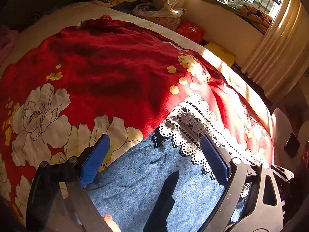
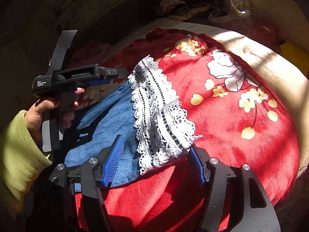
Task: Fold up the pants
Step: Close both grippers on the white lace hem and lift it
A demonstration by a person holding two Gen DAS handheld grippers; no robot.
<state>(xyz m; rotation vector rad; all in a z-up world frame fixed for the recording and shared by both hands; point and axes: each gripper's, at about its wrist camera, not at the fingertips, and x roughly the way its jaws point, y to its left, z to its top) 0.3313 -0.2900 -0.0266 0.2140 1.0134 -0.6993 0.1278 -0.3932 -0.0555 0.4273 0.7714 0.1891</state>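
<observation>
Both my grippers, left [image 1: 154, 152] and right [image 2: 154, 158], released above soft blue denim pants [image 1: 154, 174]; limp, light; I'd pinch white lace hem [image 2: 164, 119].

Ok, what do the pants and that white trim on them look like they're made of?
The pants look like blue denim: matte, speckled weave. The white trim looks like cotton lace, openwork with scalloped edges, though the fibre can't be confirmed.
</observation>
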